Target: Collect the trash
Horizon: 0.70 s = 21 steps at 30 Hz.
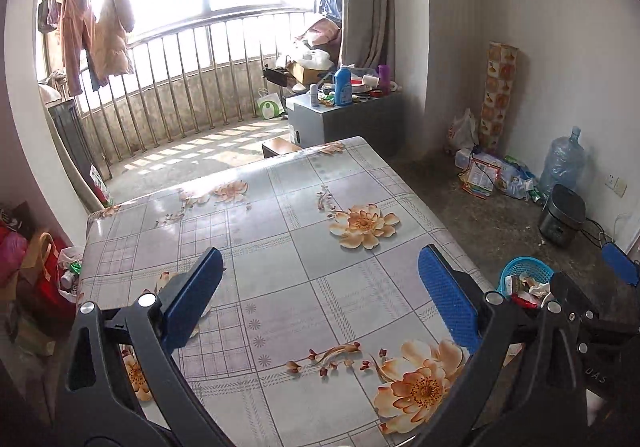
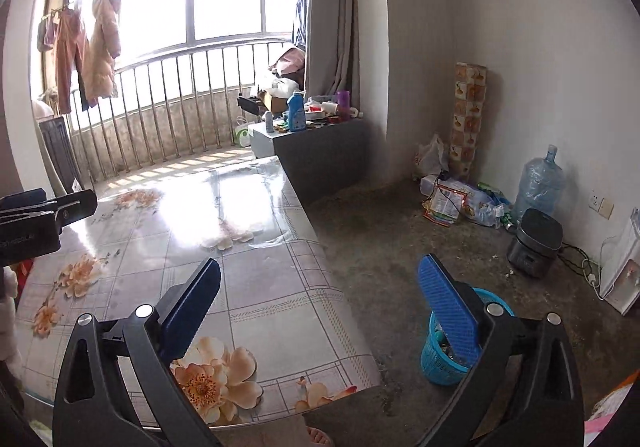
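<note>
Both grippers empty above the floral-oilcloth surface (image 1: 280,231).
The left gripper (image 1: 320,299) and right gripper (image 2: 320,307) gape wide; a blue plastic mesh basket (image 2: 436,361) of wrappers stands on the floor off the surface's right edge.

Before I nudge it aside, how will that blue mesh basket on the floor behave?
The blue mesh basket looks like thin plastic, so probably light and slightly flexible. It stands taller than wide, so a high push may tip it. It holds wrappers near the rim; these could spill if it tips.

left gripper (image 1: 320,299) | black frame, silver screws | blue ribbed pads (image 1: 448,299)
</note>
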### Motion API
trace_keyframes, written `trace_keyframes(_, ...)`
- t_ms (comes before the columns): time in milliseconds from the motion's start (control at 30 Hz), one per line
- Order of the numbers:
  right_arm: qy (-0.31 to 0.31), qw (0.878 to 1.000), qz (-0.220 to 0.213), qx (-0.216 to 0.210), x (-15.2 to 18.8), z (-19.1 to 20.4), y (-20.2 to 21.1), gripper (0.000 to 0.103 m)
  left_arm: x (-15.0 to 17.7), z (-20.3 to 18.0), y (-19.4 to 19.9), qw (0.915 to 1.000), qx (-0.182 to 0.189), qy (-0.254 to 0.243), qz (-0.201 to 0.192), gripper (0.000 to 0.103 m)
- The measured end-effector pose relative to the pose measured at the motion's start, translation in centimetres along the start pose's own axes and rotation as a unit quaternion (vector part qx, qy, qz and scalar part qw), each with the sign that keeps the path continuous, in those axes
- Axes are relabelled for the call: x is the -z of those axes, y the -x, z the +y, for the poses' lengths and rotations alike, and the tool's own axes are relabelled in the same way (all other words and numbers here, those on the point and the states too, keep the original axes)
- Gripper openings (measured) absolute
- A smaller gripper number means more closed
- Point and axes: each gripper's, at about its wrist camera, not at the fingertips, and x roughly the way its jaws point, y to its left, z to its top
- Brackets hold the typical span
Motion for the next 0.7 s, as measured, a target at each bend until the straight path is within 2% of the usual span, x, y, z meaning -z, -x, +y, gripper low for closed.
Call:
trace_keyframes(67,0.024,1.0,0.011,-0.009,0.4,1.6,-0.2,0.096,1.5,0.6,-0.2,0.9995,-0.022,0.01,0.021,0.094)
trace_keyframes(133,0.05,0.998,0.031,-0.014,1.2,3.2,-0.4,0.096,3.0,1.2,-0.7,0.9981,-0.026,0.027,0.048,0.094)
trace_keyframes(267,0.099,0.99,0.102,-0.001,3.1,4.9,-1.7,0.096,7.5,1.8,-2.4,0.9896,-0.039,0.069,0.12,0.094)
trace_keyframes(333,0.109,0.985,0.134,0.015,4.0,4.6,-2.4,0.096,9.0,1.6,-3.2,0.9855,-0.048,0.073,0.145,0.094)
trace_keyframes(400,0.104,0.982,0.152,0.036,4.7,3.7,-2.8,0.096,10.2,0.9,-3.7,0.9833,-0.062,0.054,0.163,0.094)
trace_keyframes(533,0.056,0.978,0.186,0.075,5.1,0.9,-3.7,0.096,10.9,-0.3,-4.6,0.9815,-0.058,0.021,0.181,0.094)
trace_keyframes(700,0.034,0.975,0.196,0.1,4.8,-1.0,-3.7,0.096,10.7,-0.5,-5.2,0.9802,-0.057,0.023,0.188,0.094)
